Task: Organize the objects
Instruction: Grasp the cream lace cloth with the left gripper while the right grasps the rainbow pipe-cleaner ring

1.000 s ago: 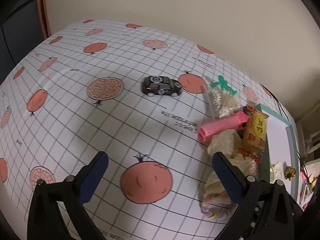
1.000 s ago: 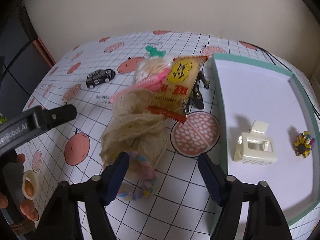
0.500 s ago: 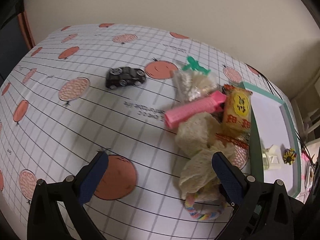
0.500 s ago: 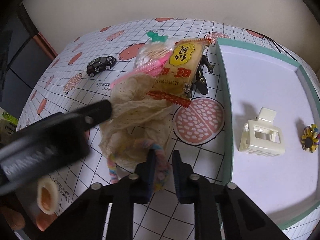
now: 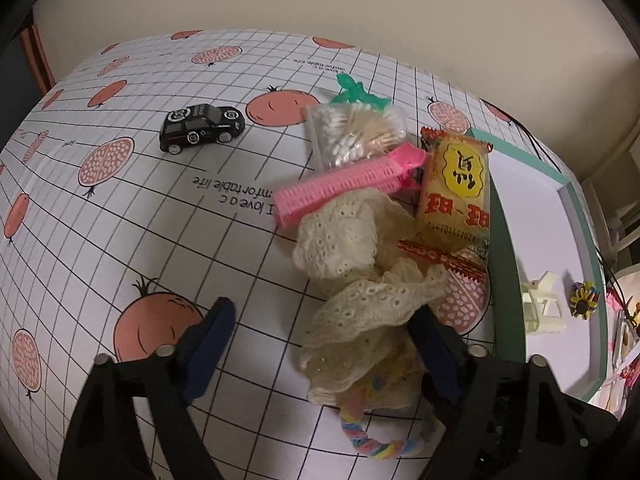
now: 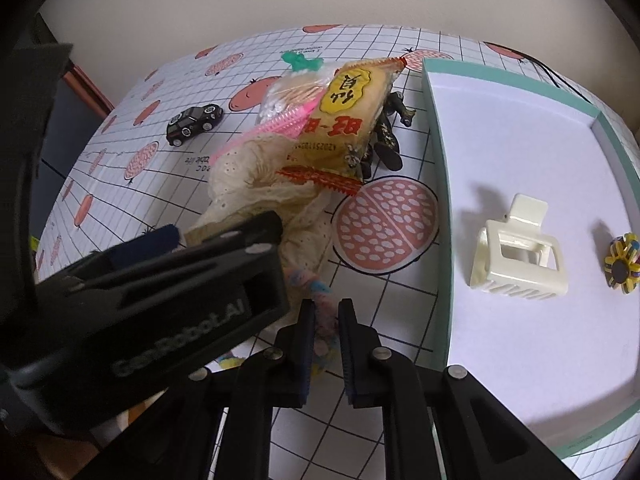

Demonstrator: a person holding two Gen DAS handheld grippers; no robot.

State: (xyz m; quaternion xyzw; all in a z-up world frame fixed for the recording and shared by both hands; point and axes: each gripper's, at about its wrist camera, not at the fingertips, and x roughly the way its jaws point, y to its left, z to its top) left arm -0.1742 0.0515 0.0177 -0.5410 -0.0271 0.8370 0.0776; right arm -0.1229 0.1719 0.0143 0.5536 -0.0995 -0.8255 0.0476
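A pile lies on the fruit-print tablecloth: a cream lace cloth (image 5: 352,248), a pink hair clip (image 5: 344,188), a yellow snack packet (image 5: 456,188), a bag of cotton swabs (image 5: 356,132) and a pastel braided hair tie (image 5: 380,448). My left gripper (image 5: 320,320) is open, and the near end of the lace cloth (image 6: 256,176) lies between its fingers. My right gripper (image 6: 326,316) is shut on the pastel hair tie (image 6: 320,292) at the pile's near edge. The body of the left gripper (image 6: 160,300) covers the left part of the right wrist view.
A teal tray (image 6: 440,160) with a white floor sits right of the pile and holds a cream claw clip (image 6: 516,252) and a flower hair tie (image 6: 622,268). A black toy car (image 5: 202,126) stands apart at the far left. Black figurines (image 6: 388,136) lie behind the packet.
My right gripper went from wide open to shut on the pastel hair tie. My left gripper swung right from the bare cloth to the pile and now straddles the lace.
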